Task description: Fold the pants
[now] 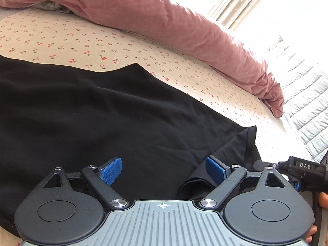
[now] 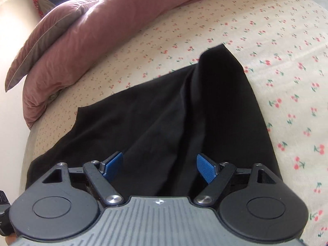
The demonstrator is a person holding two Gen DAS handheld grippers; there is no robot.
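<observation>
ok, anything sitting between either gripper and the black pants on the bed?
Nothing visible. The left gripper and right gripper both stand open directly over the black fabric pants, with only cloth ahead of the pads. The pink duvet lies farther back on the cherry-print sheet, off the pants.

Matt black cloth pants (image 1: 86,110) lie on a printed cotton-like sheet (image 1: 82,43).

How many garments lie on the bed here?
1: black pants spread across the cherry-print sheet, below the pink duvet. More may lie outside both views.
</observation>
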